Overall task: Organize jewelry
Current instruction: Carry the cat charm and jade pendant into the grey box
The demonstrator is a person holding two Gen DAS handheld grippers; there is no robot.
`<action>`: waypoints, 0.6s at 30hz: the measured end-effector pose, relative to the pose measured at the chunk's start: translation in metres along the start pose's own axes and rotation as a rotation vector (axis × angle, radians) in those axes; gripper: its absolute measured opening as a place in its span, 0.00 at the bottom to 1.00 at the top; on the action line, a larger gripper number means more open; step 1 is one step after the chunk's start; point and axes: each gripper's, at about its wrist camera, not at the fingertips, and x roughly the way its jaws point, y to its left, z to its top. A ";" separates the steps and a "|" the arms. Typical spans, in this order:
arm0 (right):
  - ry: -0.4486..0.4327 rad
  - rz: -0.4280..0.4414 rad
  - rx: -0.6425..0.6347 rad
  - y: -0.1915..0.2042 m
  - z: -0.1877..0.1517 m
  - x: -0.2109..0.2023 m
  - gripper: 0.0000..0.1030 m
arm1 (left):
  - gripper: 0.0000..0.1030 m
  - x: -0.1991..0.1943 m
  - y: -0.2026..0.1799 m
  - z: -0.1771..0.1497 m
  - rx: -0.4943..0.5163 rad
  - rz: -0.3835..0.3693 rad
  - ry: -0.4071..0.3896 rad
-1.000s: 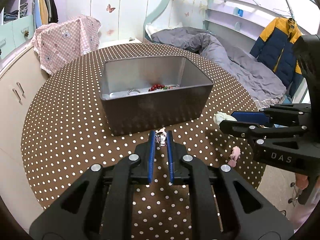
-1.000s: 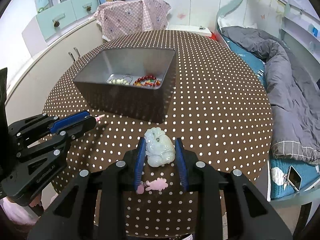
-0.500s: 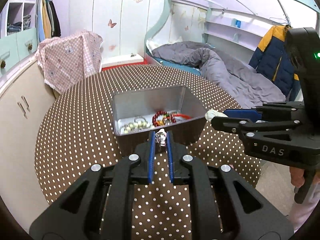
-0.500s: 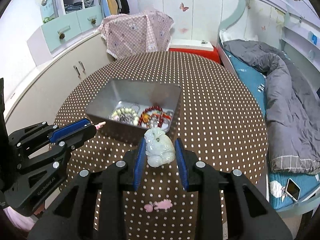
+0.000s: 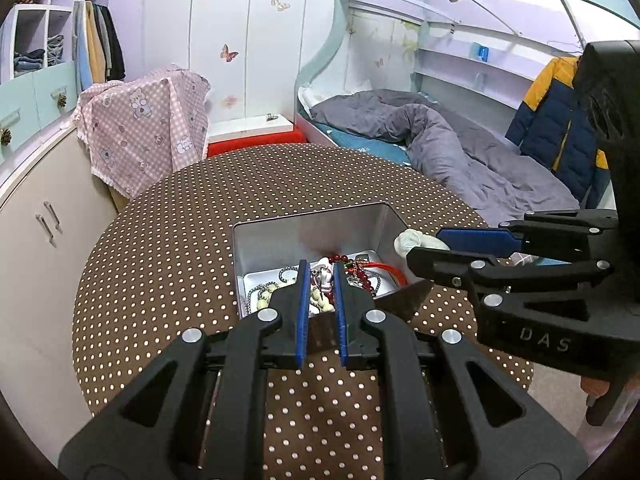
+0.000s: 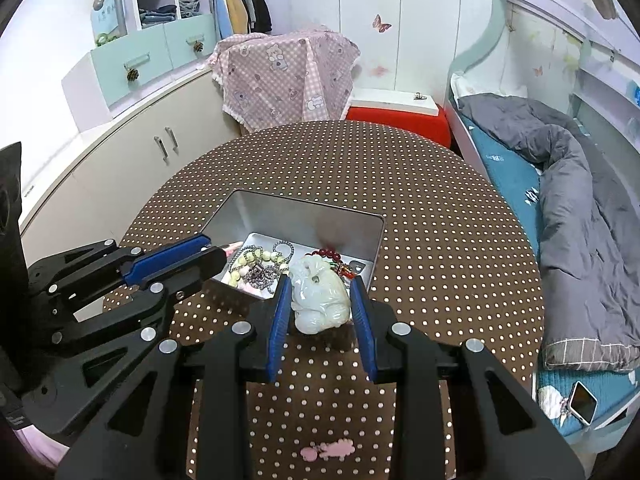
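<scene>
Brown polka-dot cloth covers the round desk [image 6: 440, 240]. Nearest on it lies one pink hair clip [image 6: 329, 450]. Above it, the right gripper [image 6: 320, 312] has its fingers clamped on one pale jade carving [image 6: 318, 300]; the left gripper [image 5: 322, 280] has its fingers pinched on one small pink-and-white trinket [image 5: 322, 278]. Both hang over the near edge of one metal tin [image 6: 296, 220] holding a red bead bracelet [image 5: 352, 264], pale beads [image 6: 256, 258] and a silver chain [image 6: 262, 274]. Beyond are a cabinet [image 6: 132, 160], a pink checked cloth [image 6: 284, 76] and a bed with a grey duvet [image 6: 580, 208].
</scene>
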 end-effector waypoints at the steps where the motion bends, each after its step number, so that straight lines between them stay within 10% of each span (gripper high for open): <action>1: 0.002 0.001 0.001 0.000 0.001 0.002 0.27 | 0.12 0.001 0.000 0.000 0.005 0.001 -0.001; 7: 0.016 0.007 0.006 -0.004 0.007 0.013 0.27 | 0.17 0.015 0.007 0.003 0.003 0.023 0.039; 11: 0.025 0.005 0.000 -0.004 0.010 0.020 0.27 | 0.48 0.017 0.015 0.004 -0.018 0.040 0.025; 18: 0.057 0.019 -0.016 0.001 0.015 0.036 0.27 | 0.48 0.019 0.023 0.005 -0.030 0.054 0.024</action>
